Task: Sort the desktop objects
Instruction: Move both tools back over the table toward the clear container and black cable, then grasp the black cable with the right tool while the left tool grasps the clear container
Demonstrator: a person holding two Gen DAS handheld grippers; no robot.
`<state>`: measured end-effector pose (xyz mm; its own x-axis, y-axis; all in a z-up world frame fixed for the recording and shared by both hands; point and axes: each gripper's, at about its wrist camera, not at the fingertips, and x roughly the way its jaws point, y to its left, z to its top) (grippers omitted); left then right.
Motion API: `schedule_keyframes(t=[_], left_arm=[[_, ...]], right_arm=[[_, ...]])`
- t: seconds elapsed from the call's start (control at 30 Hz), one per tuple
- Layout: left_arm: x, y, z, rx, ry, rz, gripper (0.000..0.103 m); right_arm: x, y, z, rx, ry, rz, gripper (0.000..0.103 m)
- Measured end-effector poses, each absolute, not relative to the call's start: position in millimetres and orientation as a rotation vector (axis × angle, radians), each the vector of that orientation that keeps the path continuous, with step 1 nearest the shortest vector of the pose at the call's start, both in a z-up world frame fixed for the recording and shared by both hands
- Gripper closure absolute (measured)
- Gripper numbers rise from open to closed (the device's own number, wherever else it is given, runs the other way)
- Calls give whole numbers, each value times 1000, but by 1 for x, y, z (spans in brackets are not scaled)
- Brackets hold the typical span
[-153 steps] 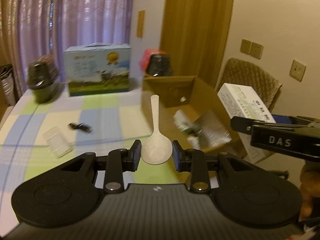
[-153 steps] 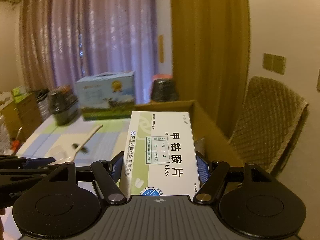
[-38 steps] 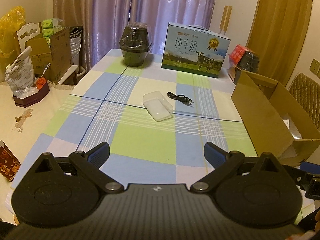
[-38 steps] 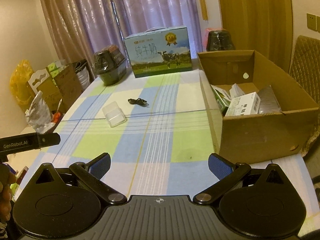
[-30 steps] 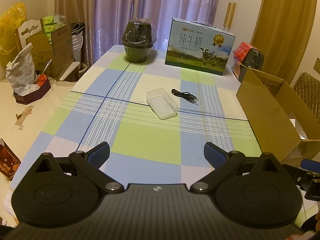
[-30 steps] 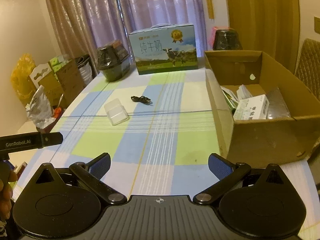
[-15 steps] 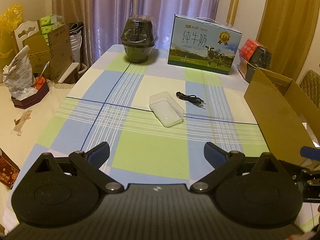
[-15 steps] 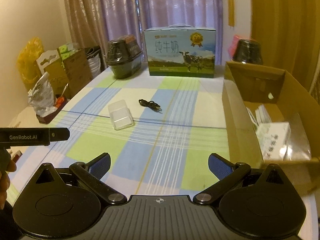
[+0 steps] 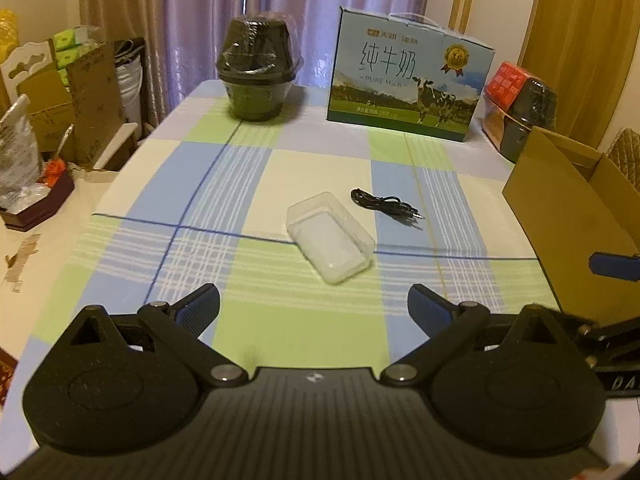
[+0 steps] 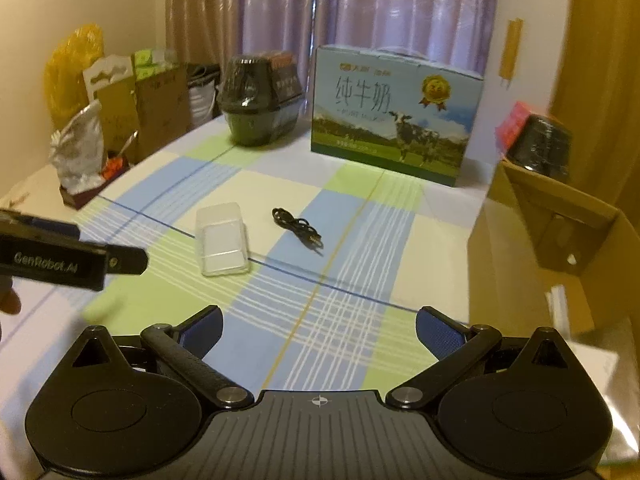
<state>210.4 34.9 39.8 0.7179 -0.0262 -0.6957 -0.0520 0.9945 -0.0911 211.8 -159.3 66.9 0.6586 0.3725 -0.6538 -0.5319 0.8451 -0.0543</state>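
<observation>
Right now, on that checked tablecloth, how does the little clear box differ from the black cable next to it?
The clear plastic box is see-through and pale; the black cable is dark and opaque. The box is a rigid, raised rectangle, while the cable is a thin, loosely bunched strand lying flat. The box lies nearer the grippers, the cable farther back and closer to the cardboard box. Both rest loose on the tablecloth, apart and ungripped.

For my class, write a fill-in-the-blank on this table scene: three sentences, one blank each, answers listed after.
1. The clear rectangular plastic box lies on the checked tablecloth beside a coiled ____ cable.
2. The blue milk carton at the far edge carries a picture of a ____.
3. The left claw and right claw are both ____ and hold nothing.

Missing words: black; cow; open
</observation>
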Motion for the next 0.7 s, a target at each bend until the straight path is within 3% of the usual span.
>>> schedule_keyframes(t=[0.1,0.27,0.63,0.7], left_arm=[[232,31,29,-86,773,-1,5],[264,22,12,-62,776,-28,5],[313,17,-24,-44,818,-61,9],[318,14,-27,-2,823,-69,16]], right_arm=[[229,-154,55,-262,689,513,4],[257,-149,38,-242,721,515,18],[289,-140,8,-250,736,506,22],[294,-136,6,-254,734,509,22]])
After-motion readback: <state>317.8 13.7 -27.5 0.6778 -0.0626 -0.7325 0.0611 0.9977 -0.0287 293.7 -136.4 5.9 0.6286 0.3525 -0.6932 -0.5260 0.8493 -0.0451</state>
